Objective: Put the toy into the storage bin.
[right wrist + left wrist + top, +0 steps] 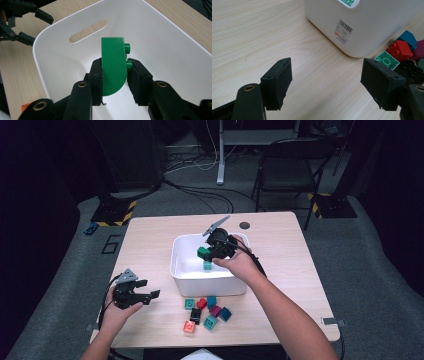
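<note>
pale wood-grain table (150, 240), smooth and bare along its left edge and far edge. white plastic bin (181, 270) sits mid-table, glossy, rounded corners, a slot handle in one wall, a barcode sticker on its outer side. a teal brick (207, 265) lies on its floor. loose bricks (206, 312) cluster just off the bin's near wall, toward the table's near edge. right gripper (115, 75) hangs over the bin, jaws clamped on a green brick (112, 65), flat-sided, one end rounded, studs pressing one pad. left gripper (325, 80) low over the table near its left near corner, jaws spread wide, nothing between them, bare wood ahead.
</note>
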Motion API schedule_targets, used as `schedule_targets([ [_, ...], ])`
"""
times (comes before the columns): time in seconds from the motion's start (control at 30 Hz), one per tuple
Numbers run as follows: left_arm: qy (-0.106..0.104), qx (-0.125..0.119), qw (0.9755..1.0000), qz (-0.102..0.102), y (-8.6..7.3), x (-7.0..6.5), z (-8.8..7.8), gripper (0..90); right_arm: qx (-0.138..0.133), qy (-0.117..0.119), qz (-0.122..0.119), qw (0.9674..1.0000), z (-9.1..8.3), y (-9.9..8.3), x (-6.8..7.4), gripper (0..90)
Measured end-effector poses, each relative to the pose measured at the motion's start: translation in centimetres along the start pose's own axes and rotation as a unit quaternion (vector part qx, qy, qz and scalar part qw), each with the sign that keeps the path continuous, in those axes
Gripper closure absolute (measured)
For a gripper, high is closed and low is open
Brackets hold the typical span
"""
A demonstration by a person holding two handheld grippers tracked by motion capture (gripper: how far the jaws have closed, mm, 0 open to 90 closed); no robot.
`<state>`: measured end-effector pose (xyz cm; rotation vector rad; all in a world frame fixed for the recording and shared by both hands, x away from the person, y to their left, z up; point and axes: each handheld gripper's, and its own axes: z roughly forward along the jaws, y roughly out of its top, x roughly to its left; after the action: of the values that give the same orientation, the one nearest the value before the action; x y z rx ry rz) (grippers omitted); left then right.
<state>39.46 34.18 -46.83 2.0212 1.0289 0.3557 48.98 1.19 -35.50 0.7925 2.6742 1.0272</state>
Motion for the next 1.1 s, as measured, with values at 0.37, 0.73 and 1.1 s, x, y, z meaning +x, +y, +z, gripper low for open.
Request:
schedule_targets([
  [0.37, 0.002, -0.004, 1.0, -0.004, -0.1, 0.1, -0.1, 24.6, 0.021, -0.006, -0.004, 0.9998, 4.1, 1.3, -0.7, 65.8],
  [0.73, 0.0, -0.004, 1.0, -0.002, -0.1, 0.2, -0.1, 24.8, 0.04, -0.006, 0.006, 0.9991, 6.4, 1.5, -0.8, 61.3],
  [1.1, 0.0, 0.0, 1.0, -0.002, -0.1, 0.2, -0.1, 25.1, 0.028, -0.009, 0.009, 0.9995, 3.8, 1.3, -1.0, 49.2],
])
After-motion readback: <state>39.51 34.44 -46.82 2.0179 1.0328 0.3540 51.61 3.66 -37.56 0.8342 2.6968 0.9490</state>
